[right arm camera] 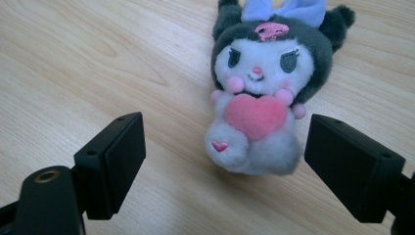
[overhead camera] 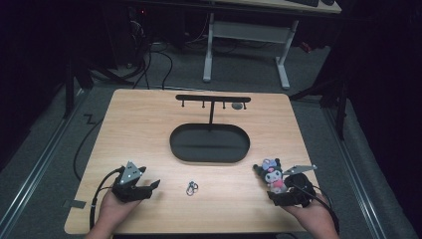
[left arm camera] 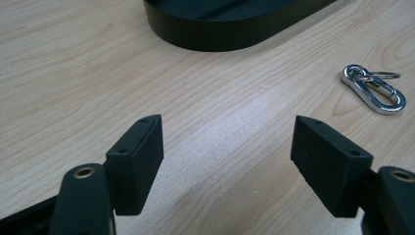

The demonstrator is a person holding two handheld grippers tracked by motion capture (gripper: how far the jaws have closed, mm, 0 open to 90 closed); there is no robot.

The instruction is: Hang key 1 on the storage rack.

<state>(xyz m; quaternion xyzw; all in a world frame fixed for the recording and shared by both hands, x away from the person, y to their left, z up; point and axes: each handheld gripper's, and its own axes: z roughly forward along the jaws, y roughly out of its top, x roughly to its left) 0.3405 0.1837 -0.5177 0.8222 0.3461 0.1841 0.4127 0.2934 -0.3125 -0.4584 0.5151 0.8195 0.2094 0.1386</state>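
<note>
1. Nearest the high camera, 2 hands come in from the bottom edge, each holding a gripper low over the near part of the wooden table [overhead camera: 149, 124].
2. At the near left, the left gripper [overhead camera: 149, 187] has its jaws spread wide with only bare wood between them (its own view makes this plain).
3. From that gripper view, a silver carabiner clip [left arm camera: 374, 88] with small rings attached lies flat on the wood, ahead and to the right of the jaws and well apart from them.
4. On the high view the clip sits near the table's front edge, between the 2 grippers and closer to the left one.
5. At the near right, the right gripper [overhead camera: 272, 183] is likewise released, jaws wide apart.
6. A small plush toy [right arm camera: 262, 93] lies on its back on the table just ahead of those jaws, nearer the right jaw; neither jaw touches it.
7. It has a dark hood with a pale blue bow, a white face and a pink heart on its front.
8. Farther back, mid-table, stands a black oval tray [overhead camera: 209, 144].
9. A thin black post rises from the tray's far side and carries a horizontal bar [overhead camera: 213, 98] with 4 small pegs hanging below it.
10. A small grey round object [overhead camera: 237, 106] lies near the bar's right end; what it is I cannot tell.
</note>
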